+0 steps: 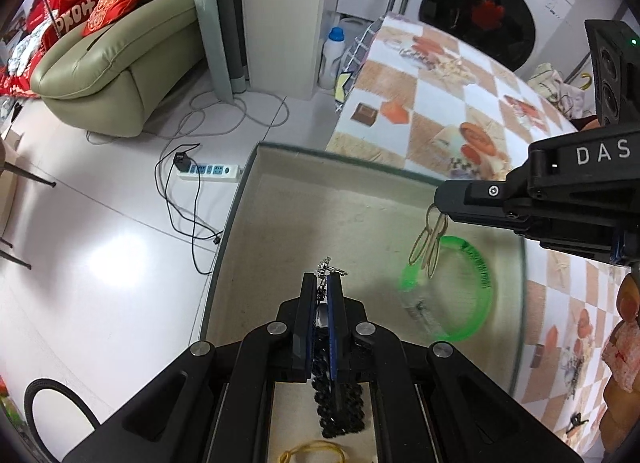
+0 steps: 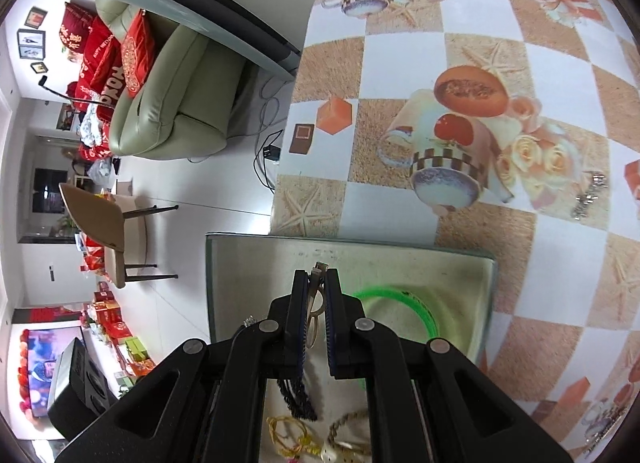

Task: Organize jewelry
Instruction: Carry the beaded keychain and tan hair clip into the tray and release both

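My left gripper (image 1: 322, 283) is shut on a black bead chain (image 1: 340, 407) with a silver clasp (image 1: 329, 266), held above the glass tray (image 1: 256, 191). My right gripper (image 2: 316, 279) is shut on gold hoop earrings (image 2: 315, 313); it also shows in the left wrist view (image 1: 438, 203) with the earrings (image 1: 428, 241) dangling over the tray. A green bangle (image 1: 472, 287) lies in the tray, and it also shows in the right wrist view (image 2: 416, 307). Below lie a yellow chain (image 2: 286, 435) and a watch (image 2: 344, 439).
The tray (image 2: 224, 263) sits at the corner of a table with a checked cloth (image 2: 400, 43). A silver bracelet (image 2: 590, 193) lies on the cloth to the right. Beyond the table edge is floor with a power strip (image 1: 208, 171), a sofa (image 1: 116, 63) and a chair (image 2: 108, 231).
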A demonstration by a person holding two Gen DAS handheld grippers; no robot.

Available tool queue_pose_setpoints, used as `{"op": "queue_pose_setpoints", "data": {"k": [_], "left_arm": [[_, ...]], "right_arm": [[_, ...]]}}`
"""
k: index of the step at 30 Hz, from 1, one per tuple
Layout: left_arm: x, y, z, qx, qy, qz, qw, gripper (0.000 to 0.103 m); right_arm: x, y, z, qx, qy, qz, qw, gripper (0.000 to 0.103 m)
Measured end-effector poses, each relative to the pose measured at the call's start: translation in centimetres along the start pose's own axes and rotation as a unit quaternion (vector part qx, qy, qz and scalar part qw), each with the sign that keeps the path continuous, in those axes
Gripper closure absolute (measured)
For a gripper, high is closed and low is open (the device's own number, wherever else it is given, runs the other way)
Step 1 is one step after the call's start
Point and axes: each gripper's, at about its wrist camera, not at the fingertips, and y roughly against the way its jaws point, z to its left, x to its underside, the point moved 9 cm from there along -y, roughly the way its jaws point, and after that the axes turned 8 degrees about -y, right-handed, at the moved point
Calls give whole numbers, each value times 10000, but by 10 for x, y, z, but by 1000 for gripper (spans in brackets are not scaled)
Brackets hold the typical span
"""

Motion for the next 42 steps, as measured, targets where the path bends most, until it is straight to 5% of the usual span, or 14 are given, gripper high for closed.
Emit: {"op": "queue_pose_setpoints", "data": {"k": [22,27,42], "left_arm": [[1,-19,-4,-373,-375,243,9983,93],[4,-17,-4,-430,-384,334,9978,93],[8,-8,-15,-478,-531,449,9964,93]], "right_arm": [[-2,-29,-20,1,-273,269,9993,94],[-4,-14,-25,-128,-339,207,9991,73],[28,62,-38,-453,-289,-79,9985,72]]}}
